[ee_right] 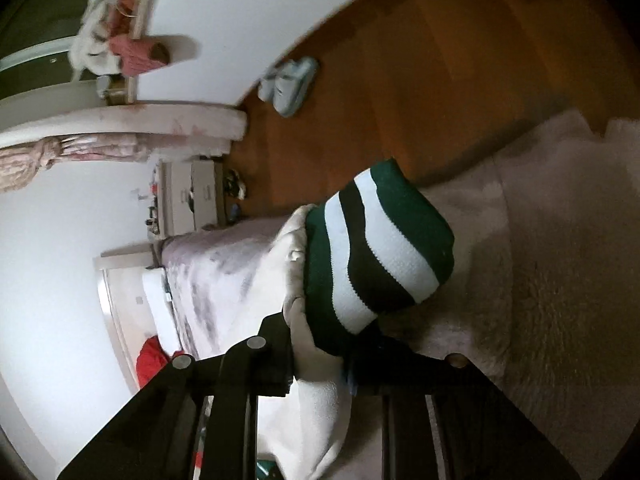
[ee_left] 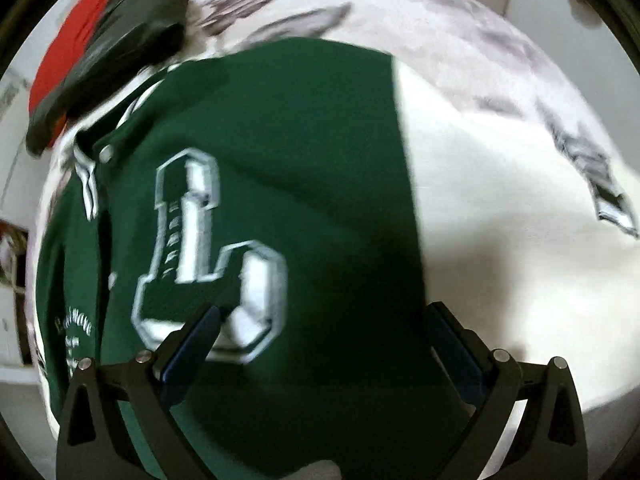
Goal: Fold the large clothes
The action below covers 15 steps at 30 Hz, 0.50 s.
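A dark green varsity jacket (ee_left: 280, 140) with a big white letter patch (ee_left: 200, 248) lies spread on the bed, its white sleeve (ee_left: 500, 220) stretched out to the right. My left gripper (ee_left: 324, 308) hovers over the jacket's body, jaws wide open, nothing between its fingers. In the right wrist view my right gripper (ee_right: 320, 332) is shut on the white sleeve (ee_right: 316, 412) just behind its green, white and black striped cuff (ee_right: 380, 248). The cuff sticks out past the fingertips, lifted off the bed.
A dark garment (ee_left: 120, 52) lies over a red one (ee_left: 72, 40) at the jacket's collar end. A floral sheet (ee_left: 440, 20) covers the bed. Beside the bed are a pale shaggy rug (ee_right: 560, 240), wooden floor (ee_right: 440, 60), a bedside cabinet (ee_right: 192, 196) and a light blue appliance (ee_right: 288, 84).
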Tool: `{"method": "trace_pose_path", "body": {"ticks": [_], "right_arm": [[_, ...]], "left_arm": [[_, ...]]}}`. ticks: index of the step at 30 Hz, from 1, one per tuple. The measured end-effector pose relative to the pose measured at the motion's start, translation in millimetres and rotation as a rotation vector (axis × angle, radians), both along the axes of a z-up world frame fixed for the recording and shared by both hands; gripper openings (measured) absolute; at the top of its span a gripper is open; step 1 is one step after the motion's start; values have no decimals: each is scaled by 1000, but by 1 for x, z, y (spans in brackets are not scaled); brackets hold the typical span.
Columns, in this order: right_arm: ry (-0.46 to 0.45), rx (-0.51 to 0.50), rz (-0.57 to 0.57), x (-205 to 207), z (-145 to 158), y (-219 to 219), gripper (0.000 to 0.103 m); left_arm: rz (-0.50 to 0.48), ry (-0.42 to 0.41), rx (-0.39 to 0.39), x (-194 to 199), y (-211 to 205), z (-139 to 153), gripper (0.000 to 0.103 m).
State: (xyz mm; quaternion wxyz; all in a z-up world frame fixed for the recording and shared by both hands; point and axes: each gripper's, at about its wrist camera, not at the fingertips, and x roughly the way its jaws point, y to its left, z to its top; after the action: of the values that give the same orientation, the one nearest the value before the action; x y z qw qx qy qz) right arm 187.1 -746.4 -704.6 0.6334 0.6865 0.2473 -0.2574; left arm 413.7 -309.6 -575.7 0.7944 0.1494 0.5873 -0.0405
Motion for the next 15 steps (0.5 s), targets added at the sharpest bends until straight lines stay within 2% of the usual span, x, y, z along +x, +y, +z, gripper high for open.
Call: {"method": "trace_pose_path", "body": {"ticks": [3,5,6,8,12,15], "right_arm": [[-41,-75,19,3,57,1,18],[-38,-160,87,19,104,12,18],[-36,-209,137,35,130,23,18],[-20,-296,232,63,171,47,18],[-24,-468,448,140,247,136,17],[-38,-559,652,207,282,238,17]], "left_arm": [[75,-50,-19,-3,34,28,103],[146,-115,21,-9,72,48,103],[168,-130,33,-12,82,52,103],[256,-156,82,-18,129,60,103],[389,-140,159,-36,216,56,103],[506,-76,199,-64,296,45,103]]}}
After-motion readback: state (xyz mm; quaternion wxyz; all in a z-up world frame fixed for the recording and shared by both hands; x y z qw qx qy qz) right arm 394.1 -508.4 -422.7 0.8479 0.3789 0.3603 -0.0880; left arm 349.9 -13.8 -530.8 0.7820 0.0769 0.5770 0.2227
